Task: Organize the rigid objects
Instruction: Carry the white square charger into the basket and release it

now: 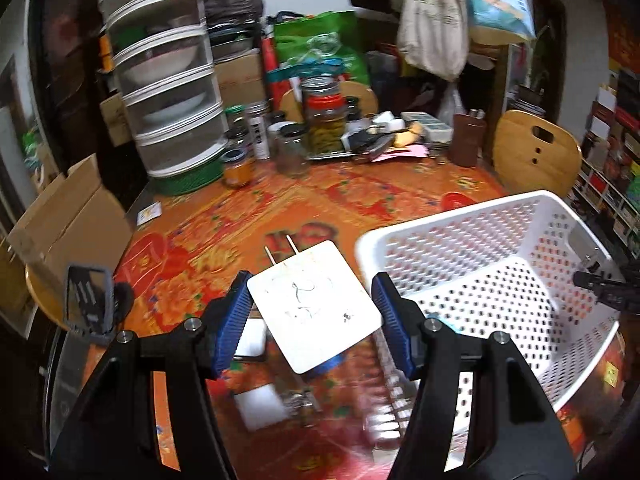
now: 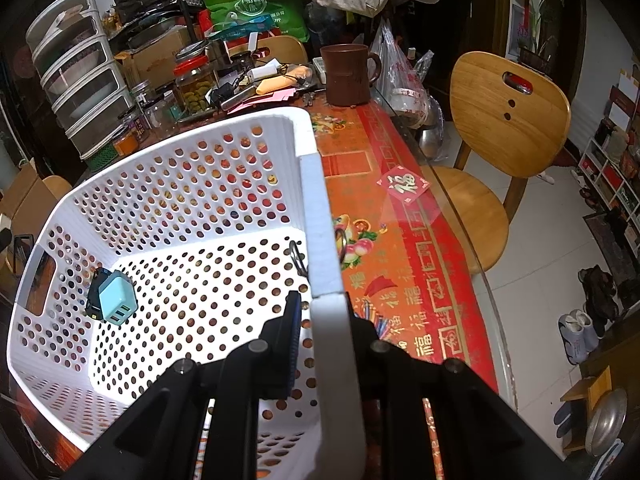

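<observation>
My left gripper [image 1: 313, 316] is shut on a flat white plug adapter [image 1: 316, 304], its blue pads pressing on two opposite sides. The adapter hangs above the table, its two metal prongs [image 1: 282, 250] pointing away from me. To its right stands a white perforated basket [image 1: 480, 216]. My right gripper [image 2: 320, 312] is shut on the basket's near rim [image 2: 320, 220], one finger inside the wall and one outside. Inside the basket a light-blue USB charger [image 2: 118, 300] leans against a black adapter [image 2: 93, 296]. A thin black loop [image 2: 296, 256] lies near the rim.
More white blocks [image 1: 260, 404] lie on the floral tablecloth [image 1: 280, 208] below the left gripper. At the back stand jars [image 1: 326, 120], a stack of clear drawers [image 1: 168, 92] and a brown mug [image 2: 346, 76]. A wooden chair [image 2: 508, 120] stands to the right and a cardboard box [image 1: 68, 216] to the left.
</observation>
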